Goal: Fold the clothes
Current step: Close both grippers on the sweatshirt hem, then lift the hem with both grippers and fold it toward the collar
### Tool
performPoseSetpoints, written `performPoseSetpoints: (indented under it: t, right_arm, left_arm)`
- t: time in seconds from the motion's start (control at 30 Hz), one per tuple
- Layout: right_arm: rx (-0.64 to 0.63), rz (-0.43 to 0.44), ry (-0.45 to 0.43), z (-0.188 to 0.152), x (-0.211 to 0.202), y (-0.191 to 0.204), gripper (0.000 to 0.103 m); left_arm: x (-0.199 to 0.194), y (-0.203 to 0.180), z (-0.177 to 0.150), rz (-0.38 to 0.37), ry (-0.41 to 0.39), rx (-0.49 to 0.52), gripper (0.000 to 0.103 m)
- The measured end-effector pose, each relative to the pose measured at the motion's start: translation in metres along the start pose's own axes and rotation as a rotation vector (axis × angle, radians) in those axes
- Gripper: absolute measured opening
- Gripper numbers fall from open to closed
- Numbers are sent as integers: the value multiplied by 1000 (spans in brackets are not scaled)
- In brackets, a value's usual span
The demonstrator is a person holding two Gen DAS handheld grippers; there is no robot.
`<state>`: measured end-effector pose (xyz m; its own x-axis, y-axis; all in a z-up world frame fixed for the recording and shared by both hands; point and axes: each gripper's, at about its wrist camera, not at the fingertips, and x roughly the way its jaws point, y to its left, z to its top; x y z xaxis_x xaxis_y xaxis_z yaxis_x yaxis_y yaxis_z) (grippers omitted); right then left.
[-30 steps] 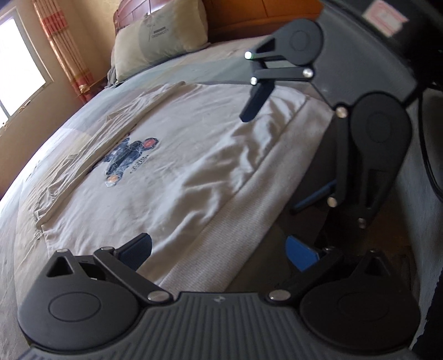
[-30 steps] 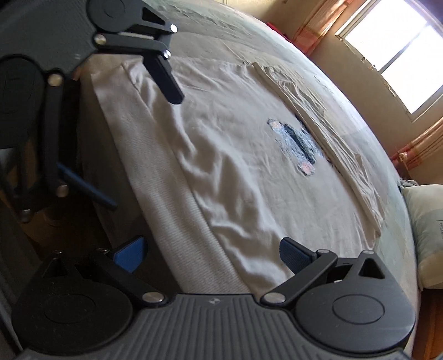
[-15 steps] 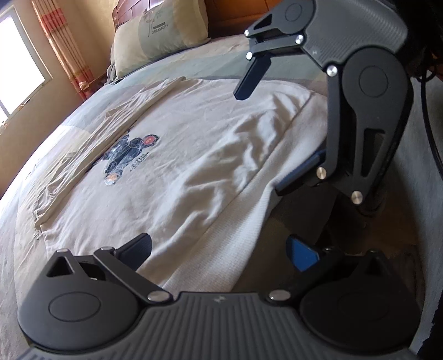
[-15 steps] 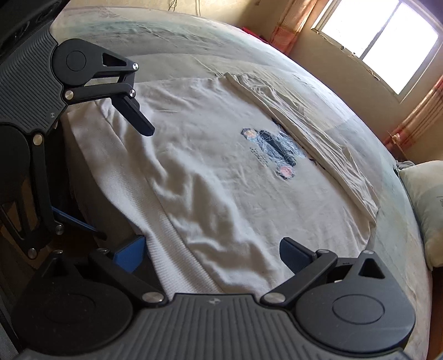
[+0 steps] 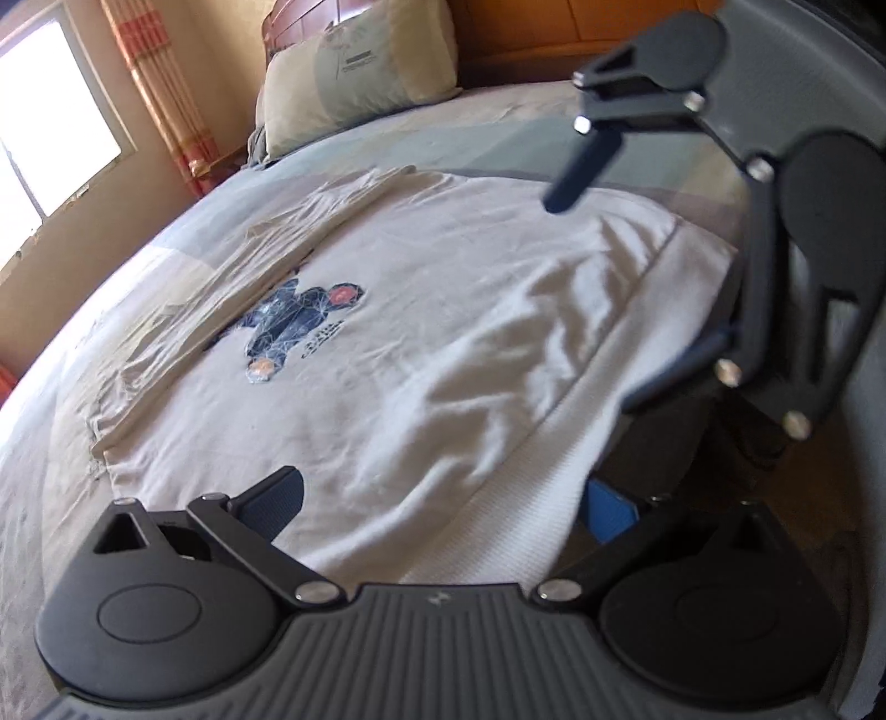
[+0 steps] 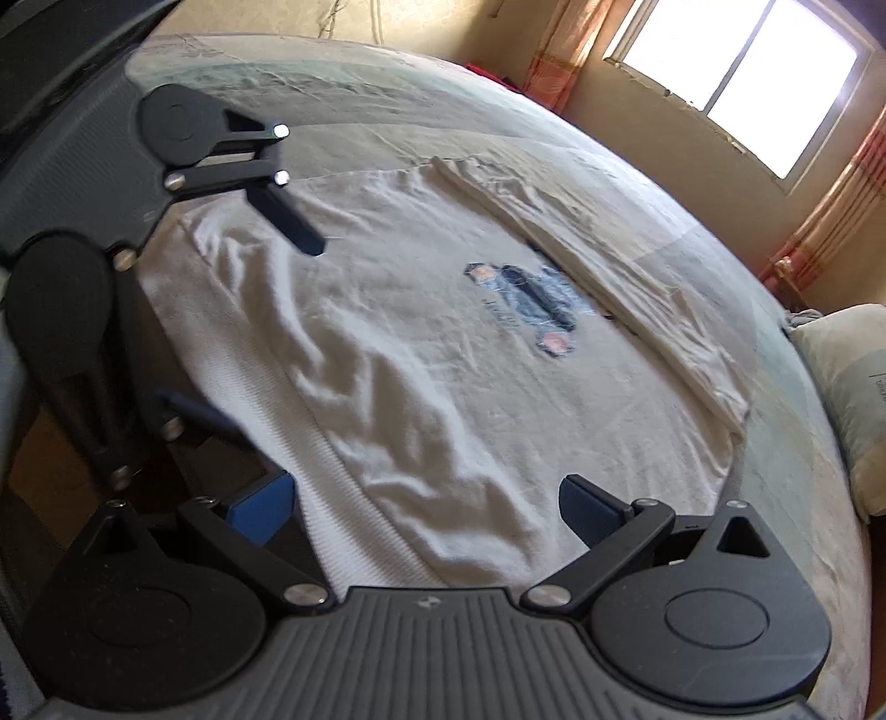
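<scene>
We are looking across a bed (image 5: pixel 498 119) covered by a pale grey-green sheet, with a wooden headboard (image 5: pixel 554 33) and an olive pillow (image 5: pixel 360 72) at its far end, and a bright window (image 6: pixel 736 72) flanked by an orange-striped curtain (image 5: pixel 160 94) in the wall beyond. A cream sweatshirt (image 5: pixel 443 332) lies spread flat on the bed, print side up, with a dark blue bear graphic (image 5: pixel 299 327) near its middle. One sleeve (image 5: pixel 266 266) is folded in over the body on the window side, running alongside the graphic. The ribbed hem (image 5: pixel 598 399) faces us at the near edge of the bed, slightly rumpled with soft creases in the cloth above it.

Our left gripper (image 5: pixel 443 498) hovers low over the hem, its blue-padded jaws spread wide, one to each side of the hem's end and holding nothing. Our right gripper (image 6: pixel 426 507) sits at the other end of the same hem, jaws likewise spread and empty, the ribbed band lying between them. Each gripper shows in the other's view, reaching in from the side over the hem corner. Both views are slightly blurred.
</scene>
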<state>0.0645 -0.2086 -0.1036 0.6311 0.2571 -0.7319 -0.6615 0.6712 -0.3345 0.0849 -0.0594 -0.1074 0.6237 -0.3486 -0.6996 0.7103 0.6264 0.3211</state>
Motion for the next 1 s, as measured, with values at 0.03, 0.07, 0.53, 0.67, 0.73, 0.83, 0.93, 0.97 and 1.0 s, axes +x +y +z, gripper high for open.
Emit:
performPoseSetpoints:
  t: [0.03,0.07,0.53,0.67,0.73,0.83,0.93,0.97,1.0]
  right_arm:
    - [-4,7,1,0,0,1,103]
    - [-10,11,3,0,1,4,103]
    - [-278,-174,-66,4,13,45,103]
    - [-296,-200,-94,5,8,44,103]
    - [-292,-206,-103,6,7,41,103]
    - [-258,-186,-97,8,5,36,103]
    - [-224,-156,-89,10,3,32,103]
    - [-220,-144,-85,10,4,33,103]
    - [-217,-135,-81,10,6,34,103]
  left_arm:
    - [0,3,1,-1,-1,-12,102]
    - [0,5,2,-3,-1,-23,102]
    - [-4,12,-2,-59,3,-25,102]
    - [-3,6,-3,-70,5,1,102]
    - [1,3,-2,-40,10,20,102]
    - [9,2,1,30,18,23,102]
    - [8,12,5,55,7,-10,102]
    - [5,15,6,54,-1,-20,102]
    - [3,18,7,52,-9,-28,102]
